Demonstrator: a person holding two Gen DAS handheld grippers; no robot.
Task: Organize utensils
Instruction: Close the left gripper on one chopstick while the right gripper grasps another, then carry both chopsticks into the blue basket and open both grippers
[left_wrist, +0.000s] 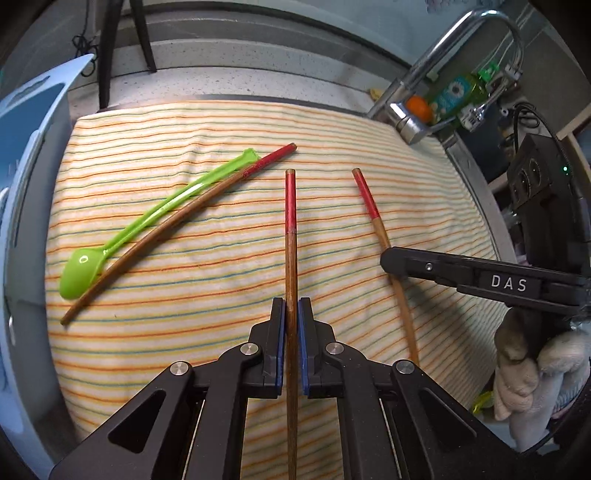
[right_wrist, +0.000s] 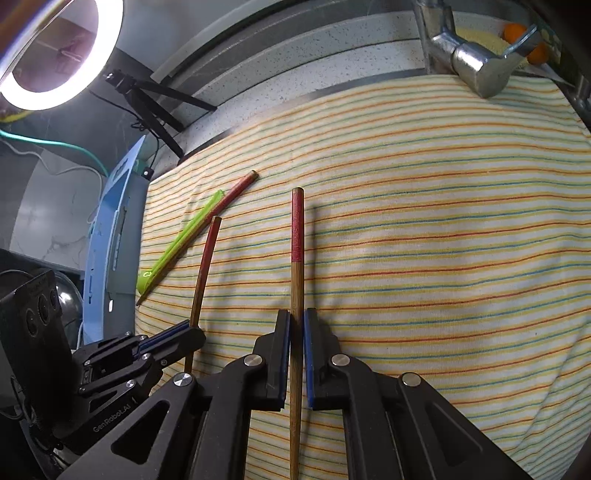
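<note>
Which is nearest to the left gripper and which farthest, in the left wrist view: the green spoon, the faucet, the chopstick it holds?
1. Chopstick: between the fingers of the left gripper, pointing straight ahead.
2. Green spoon: on the striped cloth, ahead to the left, beside another chopstick.
3. Faucet: beyond the cloth's far edge, upper right.

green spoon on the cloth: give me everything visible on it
The green spoon is one piece of glossy lime-green plastic, as it looks: a long thin handle with a flared, squared end and a small oval bowl facing up. It lies flat on the striped cloth, diagonal in the left wrist view, bowl at lower left, handle end toward upper right. A loose red-tipped chopstick lies along its right side, apparently touching. Neither tool touches it; each grips another chopstick.
</note>
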